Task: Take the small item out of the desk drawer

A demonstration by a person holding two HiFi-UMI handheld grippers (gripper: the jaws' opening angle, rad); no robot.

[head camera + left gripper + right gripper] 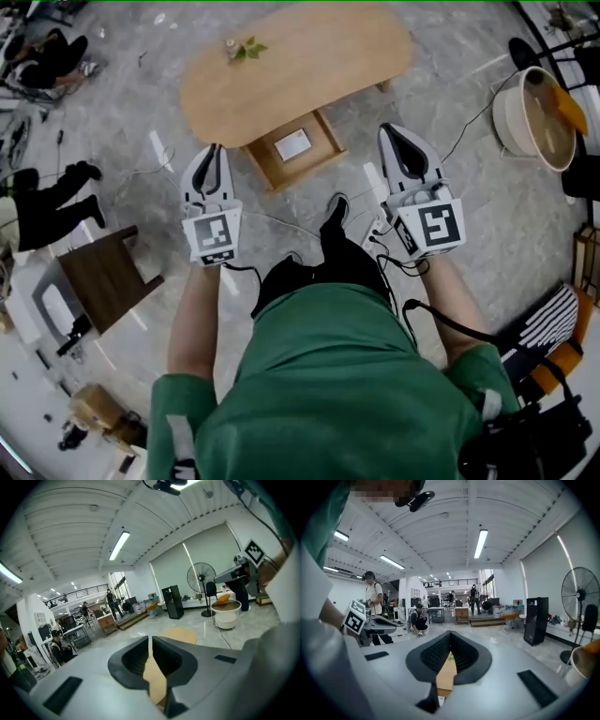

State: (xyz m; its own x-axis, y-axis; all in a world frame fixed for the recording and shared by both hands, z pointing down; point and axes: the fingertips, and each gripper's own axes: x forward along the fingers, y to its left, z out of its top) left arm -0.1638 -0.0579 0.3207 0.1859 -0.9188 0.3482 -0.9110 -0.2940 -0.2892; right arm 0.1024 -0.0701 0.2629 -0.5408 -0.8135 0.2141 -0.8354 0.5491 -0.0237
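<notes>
- Head view: the open light-wood drawer (305,172) of the oval light-wood desk (309,66) lies ahead of both sets of fingers and between them. One small flat white item (293,143) lies in it, and nothing else can be made out inside. The left gripper (215,150) and right gripper (388,131) are held closed and empty, well apart from the item. If the fingers were brought in unopened, the item would probably be missed or a drawer wall struck. So flat an item may also be pushed along the drawer floor rather than pinched. A round cream tub (506,117), with something orange at its rim, stands far to the right of the right fingers.
- Left gripper view: the left gripper (150,638) is seen shut, with nothing held. The desk (180,634) lies beyond the fingertips, and the drawer is not shown.
- Right gripper view: the right gripper (450,632) is likewise shut on nothing. Only a strip of the desk (446,674) is seen past the fingers, so the drawer's contents cannot be told here.
</notes>
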